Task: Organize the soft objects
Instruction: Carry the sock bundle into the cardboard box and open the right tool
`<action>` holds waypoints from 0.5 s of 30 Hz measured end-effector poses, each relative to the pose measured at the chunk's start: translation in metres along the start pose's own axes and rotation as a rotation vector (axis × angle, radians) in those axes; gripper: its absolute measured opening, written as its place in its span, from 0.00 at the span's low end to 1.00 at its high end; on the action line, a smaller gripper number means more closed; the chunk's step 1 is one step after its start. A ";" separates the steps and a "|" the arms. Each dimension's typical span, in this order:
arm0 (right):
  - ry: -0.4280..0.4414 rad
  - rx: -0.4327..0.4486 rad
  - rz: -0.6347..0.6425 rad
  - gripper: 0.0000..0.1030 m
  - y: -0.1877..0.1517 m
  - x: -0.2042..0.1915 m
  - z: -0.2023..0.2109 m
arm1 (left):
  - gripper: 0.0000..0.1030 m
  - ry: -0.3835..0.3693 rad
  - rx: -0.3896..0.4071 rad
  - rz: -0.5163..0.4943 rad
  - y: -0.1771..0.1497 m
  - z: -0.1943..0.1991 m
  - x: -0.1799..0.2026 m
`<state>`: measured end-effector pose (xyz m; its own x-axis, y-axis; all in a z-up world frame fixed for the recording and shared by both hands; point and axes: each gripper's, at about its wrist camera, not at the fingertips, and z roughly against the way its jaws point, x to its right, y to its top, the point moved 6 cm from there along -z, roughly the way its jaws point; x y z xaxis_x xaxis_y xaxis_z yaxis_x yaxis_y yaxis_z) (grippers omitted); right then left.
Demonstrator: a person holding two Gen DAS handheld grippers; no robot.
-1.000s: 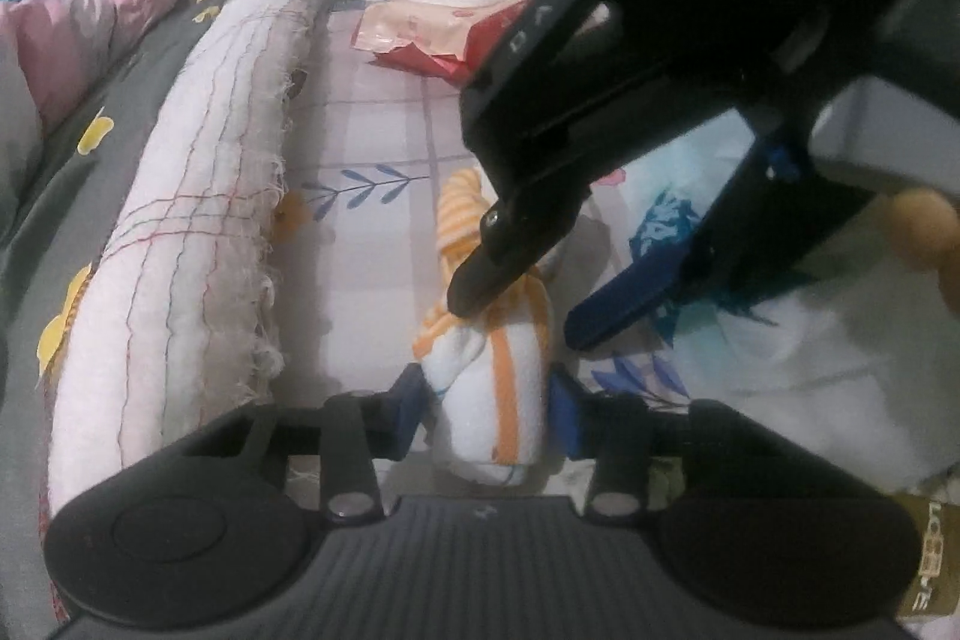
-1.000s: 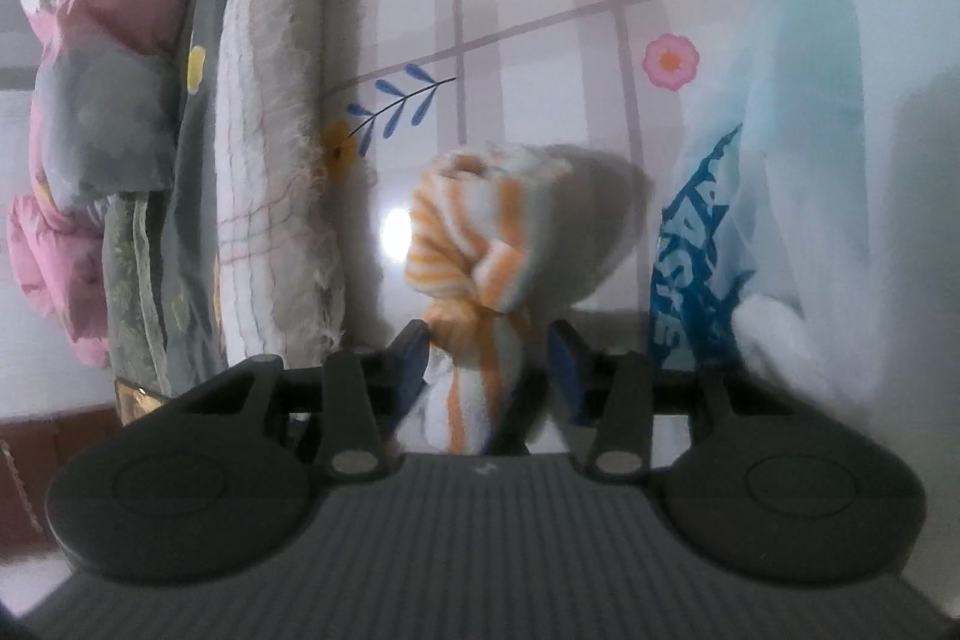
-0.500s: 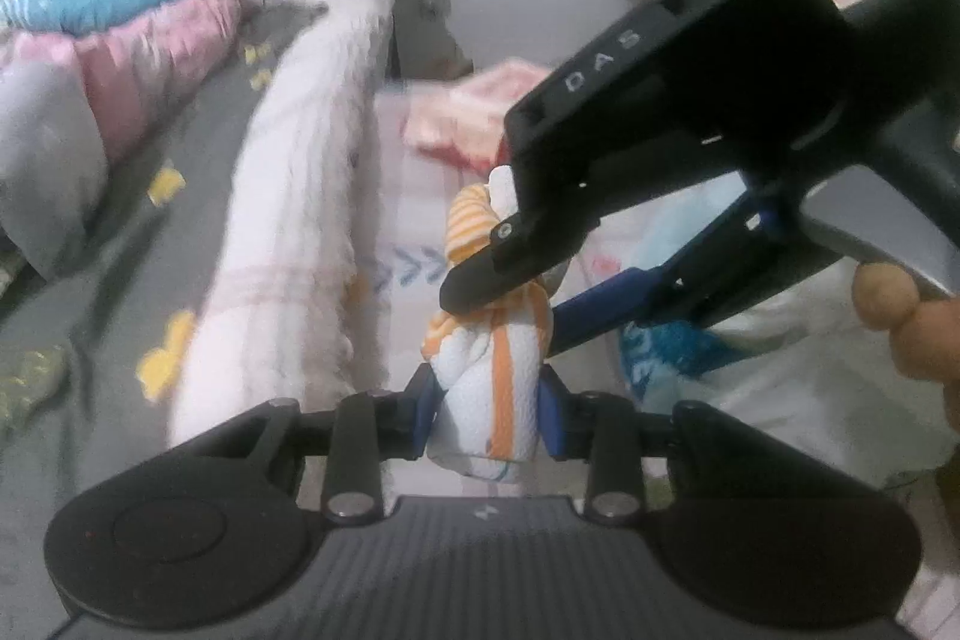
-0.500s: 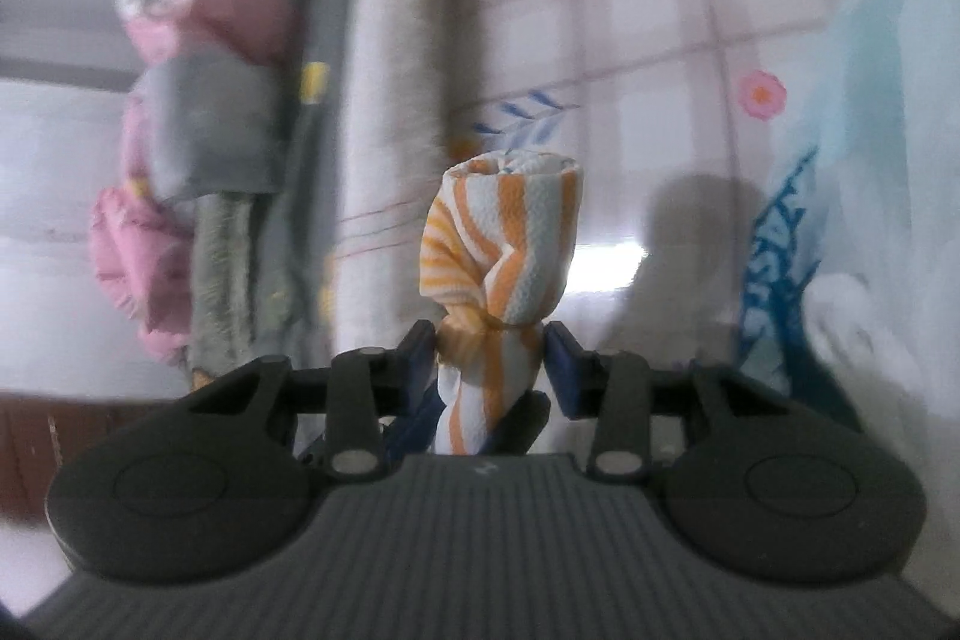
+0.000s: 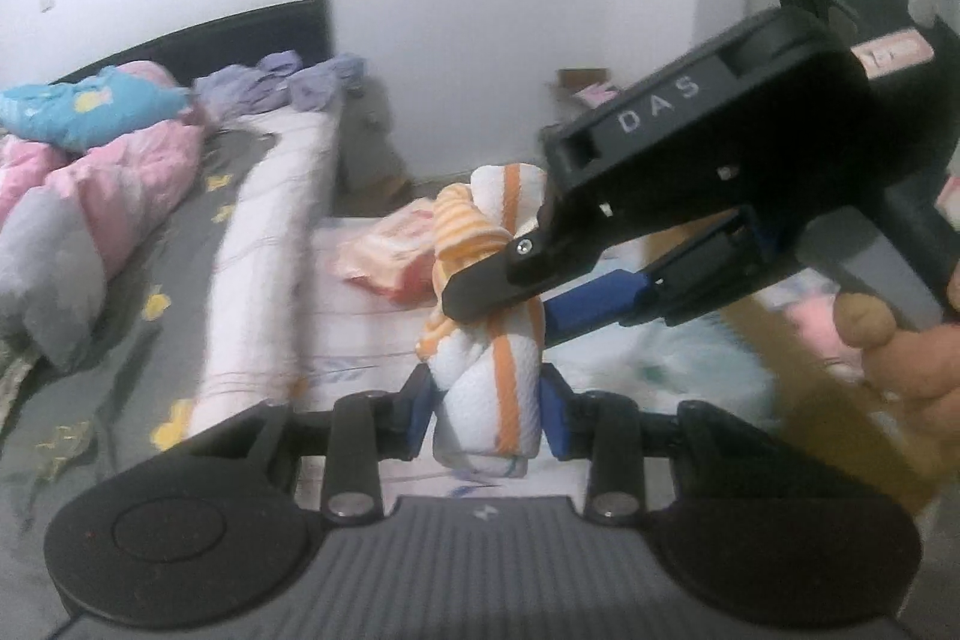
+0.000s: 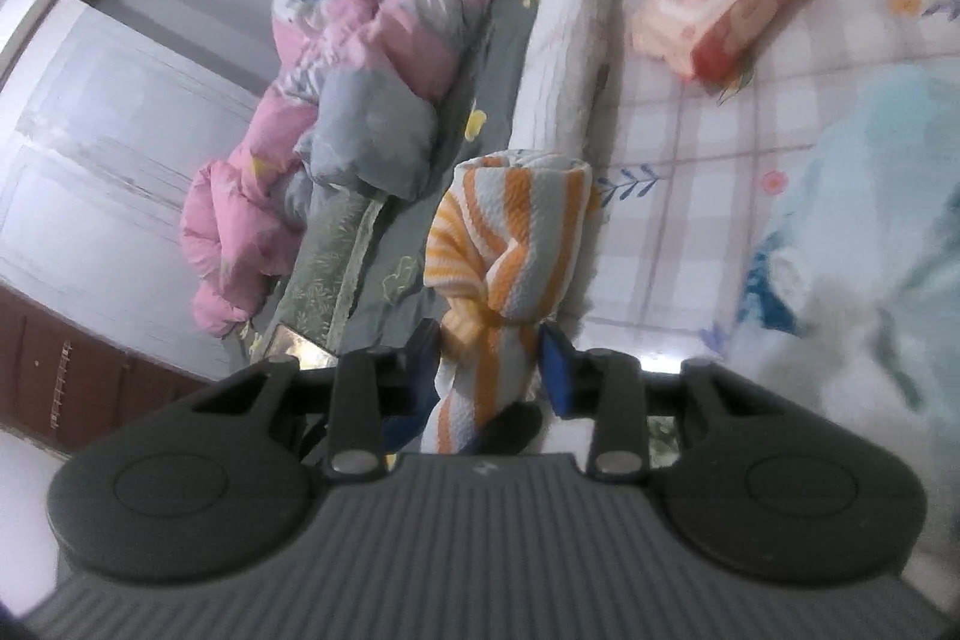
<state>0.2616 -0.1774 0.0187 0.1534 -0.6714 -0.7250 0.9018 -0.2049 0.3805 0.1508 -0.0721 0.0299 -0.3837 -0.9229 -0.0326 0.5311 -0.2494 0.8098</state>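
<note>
Together, left hand-held gripper (image 5: 487, 403), right hand-held gripper (image 6: 492, 361), both clamping striped towel roll (image 6: 510, 244)

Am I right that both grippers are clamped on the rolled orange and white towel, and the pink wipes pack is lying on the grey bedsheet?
Not quite. Both grippers, left and right, do clamp the towel, but the right wrist view shows the wipes pack on the checked floral mat, not the grey bedsheet.
</note>
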 end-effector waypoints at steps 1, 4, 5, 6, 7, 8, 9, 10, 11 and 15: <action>-0.006 0.012 0.006 0.33 -0.004 0.002 0.012 | 0.38 -0.026 0.003 -0.002 0.000 0.002 0.010; -0.025 0.044 0.011 0.32 -0.017 0.014 0.050 | 0.39 -0.106 0.013 -0.025 -0.001 0.008 0.039; -0.033 0.057 0.008 0.32 -0.022 0.020 0.062 | 0.41 -0.140 0.014 -0.031 -0.001 0.009 0.049; -0.043 0.069 0.002 0.32 -0.027 0.026 0.074 | 0.42 -0.184 0.011 -0.033 -0.002 0.010 0.061; -0.056 0.083 -0.006 0.31 -0.033 0.032 0.088 | 0.44 -0.225 0.008 -0.031 -0.005 0.012 0.070; -0.070 0.096 -0.016 0.31 -0.039 0.040 0.101 | 0.46 -0.264 0.006 -0.027 -0.008 0.013 0.080; -0.084 0.109 -0.028 0.31 -0.044 0.049 0.113 | 0.49 -0.303 0.000 -0.024 -0.009 0.013 0.089; -0.106 0.126 -0.042 0.31 -0.050 0.058 0.129 | 0.55 -0.338 -0.010 -0.023 -0.011 0.013 0.098; -0.125 0.142 -0.051 0.31 -0.055 0.066 0.139 | 0.58 -0.362 -0.017 -0.023 -0.013 0.012 0.106; -0.237 0.230 -0.090 0.31 -0.074 0.103 0.193 | 0.58 -0.394 -0.047 -0.051 -0.021 0.005 0.128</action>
<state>0.1327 -0.3691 0.0262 -0.0453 -0.7847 -0.6182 0.7884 -0.4082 0.4602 0.0866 -0.1832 0.0118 -0.6662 -0.7278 0.1625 0.5341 -0.3136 0.7851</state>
